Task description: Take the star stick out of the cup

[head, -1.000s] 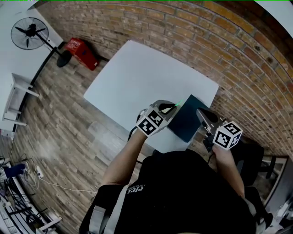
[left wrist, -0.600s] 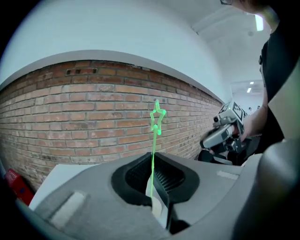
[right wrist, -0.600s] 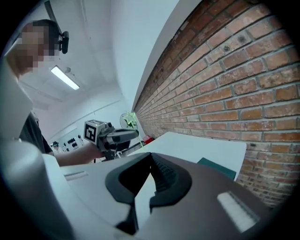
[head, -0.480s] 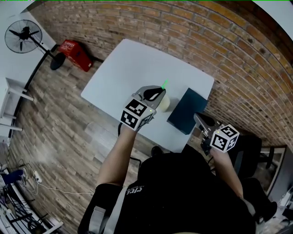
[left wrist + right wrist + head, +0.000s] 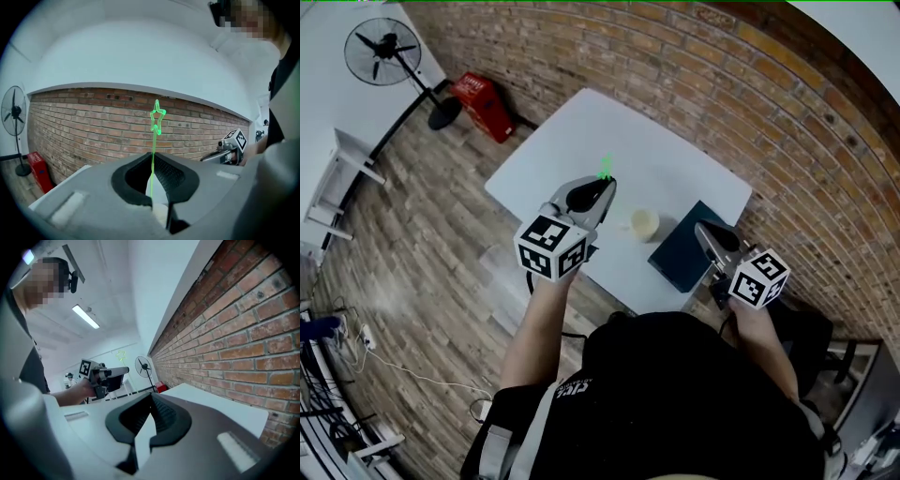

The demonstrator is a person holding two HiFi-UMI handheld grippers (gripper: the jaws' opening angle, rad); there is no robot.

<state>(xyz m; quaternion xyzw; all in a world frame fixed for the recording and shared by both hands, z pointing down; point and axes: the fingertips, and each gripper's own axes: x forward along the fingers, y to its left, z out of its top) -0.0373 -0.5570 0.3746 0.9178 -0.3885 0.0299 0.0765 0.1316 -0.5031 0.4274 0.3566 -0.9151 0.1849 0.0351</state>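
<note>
Left gripper view: left gripper (image 5: 153,161) pinches star stick (image 5: 153,144); right gripper (image 5: 151,399) closed, empty; print on red box (image 5: 484,99) unreadable.

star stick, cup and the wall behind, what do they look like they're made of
Star stick: probably translucent green plastic, thin and glossy; light seems to pass through it, so it shows bright against the brick.
Cup: pale cream with a matte look, perhaps paper or plastic; too small to tell which.
Wall: bare red-brown brick with lighter mortar lines and a rough finish.
</note>
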